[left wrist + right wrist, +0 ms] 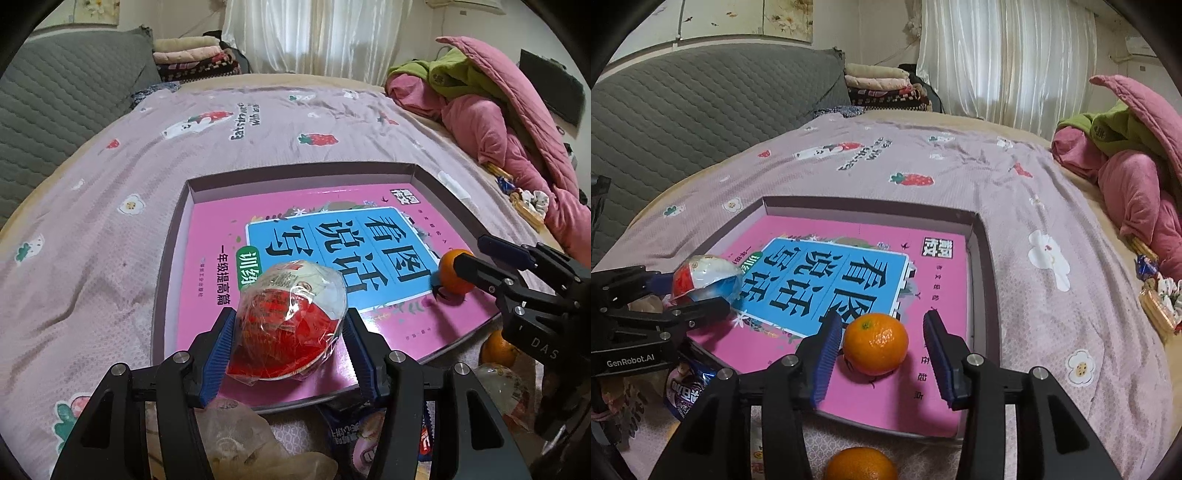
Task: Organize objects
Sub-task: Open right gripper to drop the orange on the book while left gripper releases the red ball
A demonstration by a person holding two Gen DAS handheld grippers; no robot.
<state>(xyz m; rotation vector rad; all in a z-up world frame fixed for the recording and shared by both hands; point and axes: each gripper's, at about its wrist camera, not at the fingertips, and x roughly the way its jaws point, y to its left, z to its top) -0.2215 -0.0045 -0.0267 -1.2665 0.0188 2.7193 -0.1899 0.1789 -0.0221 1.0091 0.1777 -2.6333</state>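
Two hand-held claws work over a shallow cardboard box lid [977, 258] lying on a bed covered by a lilac strawberry-print sheet [1015, 177]. Inside the lid lies a pink workbook [923, 251] with a blue title panel.

Left claw [290, 341]: its blue ribbed pads [218, 354] press against both sides of a round snack wrapped in clear plastic [291, 314], red below and white above. The claw is closed on this packet, which sits at the near-left corner of the workbook; whether it rests on the cover or is lifted slightly cannot be told.

Right claw [881, 360]: the jaws stand apart on either side of a mandarin orange [875, 343], stem end uppermost. A clear gap shows between the fruit and the right pad; the left pad lies very close to the peel, and contact there cannot be confirmed. The orange rests on the pink cover near the workbook's front edge, casting a shadow beneath itself, and is not gripped.

A second orange [860, 465] lies on the sheet just in front of the lid, below the right claw. A purple snack packet [683, 387] lies near the lid's near-left corner, under the left claw. A pile of pink and green bedding [1126, 158] occupies the far right of the bed.
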